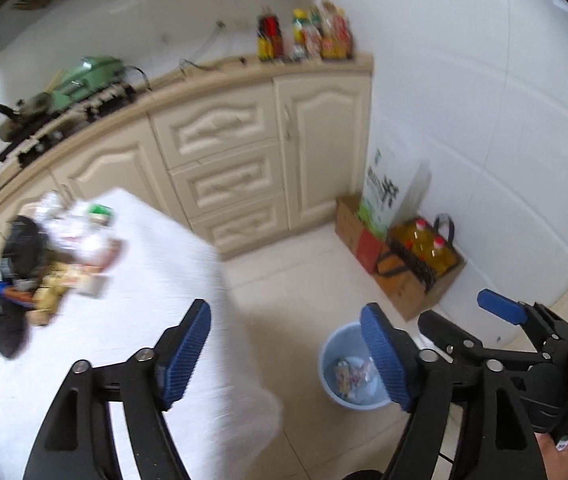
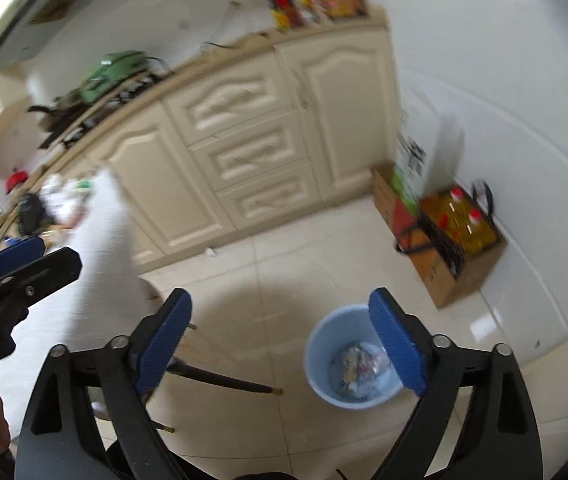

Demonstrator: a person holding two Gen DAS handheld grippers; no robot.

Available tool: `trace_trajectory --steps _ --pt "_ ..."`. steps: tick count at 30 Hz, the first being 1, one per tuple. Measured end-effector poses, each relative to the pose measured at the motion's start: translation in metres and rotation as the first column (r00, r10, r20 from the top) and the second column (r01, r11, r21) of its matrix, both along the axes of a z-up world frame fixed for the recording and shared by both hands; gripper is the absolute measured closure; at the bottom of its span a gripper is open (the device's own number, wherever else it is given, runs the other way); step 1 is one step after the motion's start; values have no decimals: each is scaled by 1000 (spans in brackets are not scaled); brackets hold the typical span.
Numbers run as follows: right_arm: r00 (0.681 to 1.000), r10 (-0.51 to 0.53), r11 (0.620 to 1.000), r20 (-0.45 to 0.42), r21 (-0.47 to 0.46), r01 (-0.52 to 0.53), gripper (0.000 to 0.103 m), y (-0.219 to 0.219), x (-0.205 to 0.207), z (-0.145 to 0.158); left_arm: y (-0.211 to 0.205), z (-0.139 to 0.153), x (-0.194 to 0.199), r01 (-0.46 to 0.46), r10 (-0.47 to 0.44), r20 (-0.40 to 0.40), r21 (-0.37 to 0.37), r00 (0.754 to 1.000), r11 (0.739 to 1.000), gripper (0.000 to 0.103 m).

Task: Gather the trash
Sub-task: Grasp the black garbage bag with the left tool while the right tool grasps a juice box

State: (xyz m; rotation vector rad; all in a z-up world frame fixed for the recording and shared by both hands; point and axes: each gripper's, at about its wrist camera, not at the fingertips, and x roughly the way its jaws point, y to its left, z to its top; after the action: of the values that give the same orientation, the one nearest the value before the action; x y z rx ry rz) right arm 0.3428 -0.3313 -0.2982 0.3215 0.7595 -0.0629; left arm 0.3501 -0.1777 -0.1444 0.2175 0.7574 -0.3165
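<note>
left gripper [image 1: 285, 354]: jaws wide, nothing held
right gripper [image 2: 280, 344]: jaws wide, nothing held
bin [image 2: 319, 344]: on floor, wrappers inside
trash pile [image 1: 50, 258]: on white table [image 1: 152, 280]

The left hand-held gripper [image 1: 284, 354] hangs with its blue pads spread wide, nothing between them. Below sits a white-covered desk [image 1: 156, 320] carrying a blurred heap, seemingly wrappers and packets [image 1: 56, 264]. On the floor, a blue bin [image 1: 335, 364] holds crumpled trash [image 1: 349, 376].

Perhaps "米" on white bag [image 1: 387, 196]
</note>
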Motion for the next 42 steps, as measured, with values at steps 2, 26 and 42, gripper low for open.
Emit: trace_trajectory --steps 2,26,42 --pt "998 50 998 42 -27 -49 8 33 0 23 32 15 -17 -22 23 43 -13 999 1000 22" --pt "910 412 885 -50 -216 -412 1 280 134 31 322 -20 14 -493 492 -37 -7 870 870 11" --pt "905 389 873 -171 -245 -422 1 306 202 -2 342 -44 117 -487 484 -111 3 868 873 31"
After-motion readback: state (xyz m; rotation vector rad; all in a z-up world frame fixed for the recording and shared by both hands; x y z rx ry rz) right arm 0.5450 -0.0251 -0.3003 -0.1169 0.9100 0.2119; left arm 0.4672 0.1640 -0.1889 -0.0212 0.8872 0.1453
